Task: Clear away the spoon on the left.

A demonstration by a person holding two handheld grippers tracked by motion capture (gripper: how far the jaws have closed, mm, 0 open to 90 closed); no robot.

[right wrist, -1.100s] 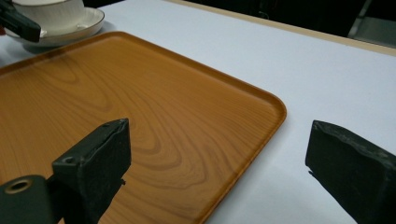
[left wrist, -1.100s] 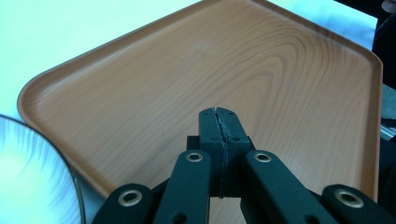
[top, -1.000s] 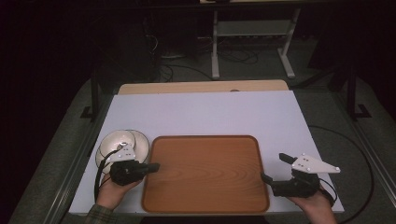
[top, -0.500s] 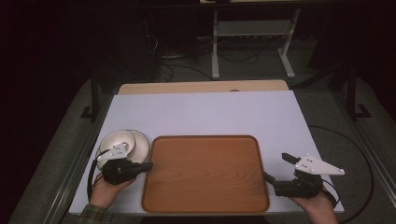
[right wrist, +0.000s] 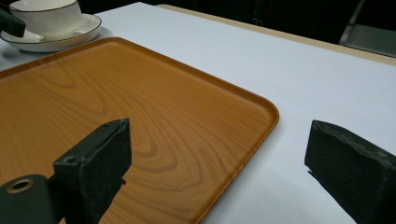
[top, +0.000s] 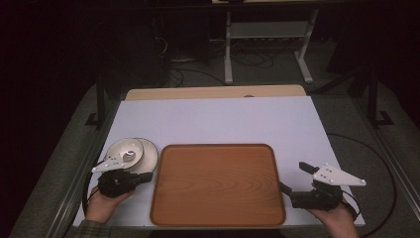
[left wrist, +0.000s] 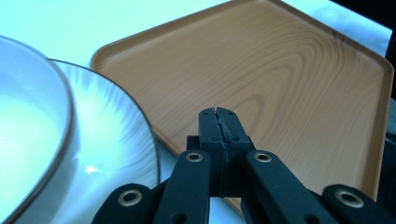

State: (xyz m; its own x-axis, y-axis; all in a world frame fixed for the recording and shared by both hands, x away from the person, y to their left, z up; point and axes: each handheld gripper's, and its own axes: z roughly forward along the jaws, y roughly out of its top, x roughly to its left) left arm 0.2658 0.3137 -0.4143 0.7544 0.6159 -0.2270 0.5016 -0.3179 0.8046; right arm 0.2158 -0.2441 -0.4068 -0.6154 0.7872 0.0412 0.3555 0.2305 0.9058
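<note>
Resting near the front edge of the white table (top: 223, 121), the wooden tray (top: 218, 183) lies flat between the two grippers, with its long sides running across the table. Its left rim sits just beside the saucer (top: 143, 156), leaving a thin strip of table between them in the left gripper view. Behind the tray a broad stretch of bare white surface reaches to the far edge, where a band of light wood (top: 213, 92) shows. To the right of the tray a narrower strip of table runs to the right-hand edge.

The left gripper (top: 143, 177) has its jaws pressed flat together with nothing between them; its tips point toward the tray's left rim, close to the saucer. The right gripper (top: 292, 181) stands with its jaws wide apart, straddling the tray's near right corner, one jaw over the wood and one over the white table, neither pressing on the rim.

The tray is a rounded rectangle of orange-brown wood grain with a low raised lip, and its floor is bare. The cup (right wrist: 44, 16) is white with a dark line at its lip and stands on the matching saucer at the tray's left rear corner.

Beyond the table the room is dark, with grey carpet (top: 346, 114), trailing cables and a pale metal stand (top: 267, 44).
</note>
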